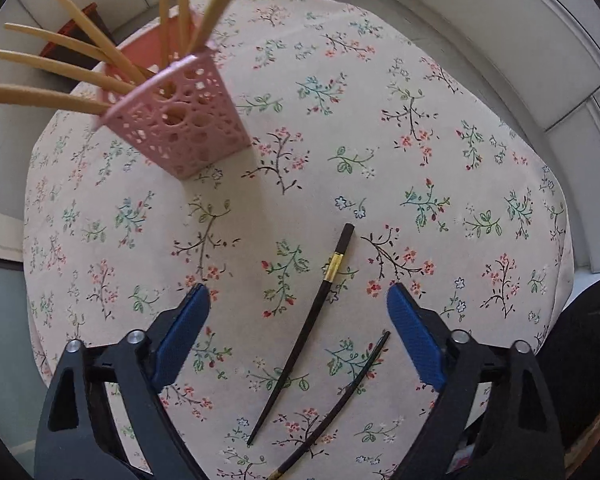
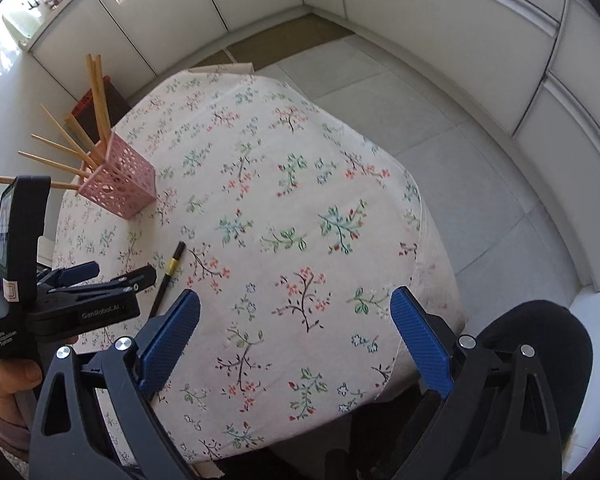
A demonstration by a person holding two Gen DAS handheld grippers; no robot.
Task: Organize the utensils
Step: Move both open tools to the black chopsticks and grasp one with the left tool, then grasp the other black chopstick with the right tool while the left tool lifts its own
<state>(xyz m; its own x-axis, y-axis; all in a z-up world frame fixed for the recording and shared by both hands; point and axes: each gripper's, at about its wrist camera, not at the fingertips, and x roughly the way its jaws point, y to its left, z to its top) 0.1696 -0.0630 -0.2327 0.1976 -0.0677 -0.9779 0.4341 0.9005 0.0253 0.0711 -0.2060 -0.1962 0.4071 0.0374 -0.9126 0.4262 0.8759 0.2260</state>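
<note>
Nearby, pink basket (image 1: 188,120), bamboo chopsticks (image 1: 60,68), floral tablecloth (image 1: 380,140)

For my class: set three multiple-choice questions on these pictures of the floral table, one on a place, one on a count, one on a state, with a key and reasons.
1. Where do the pale wooden chopsticks stand?
A. In the pink perforated plastic holder
B. Flat on the cloth
C. On the floor

2. How many dark chopsticks lie on the floral tablecloth?
A. None
B. Two
C. Five

3. How do the left gripper's jaws stand?
A. Clamped on a chopstick
B. Open, holding nothing
C. Shut, empty

Key: 1 A, they stick out of its top. 2 B, the gold-banded dark chopstick and the second dark chopstick lie side by side. 3 B, the blue pads stand apart above the cloth.
</note>
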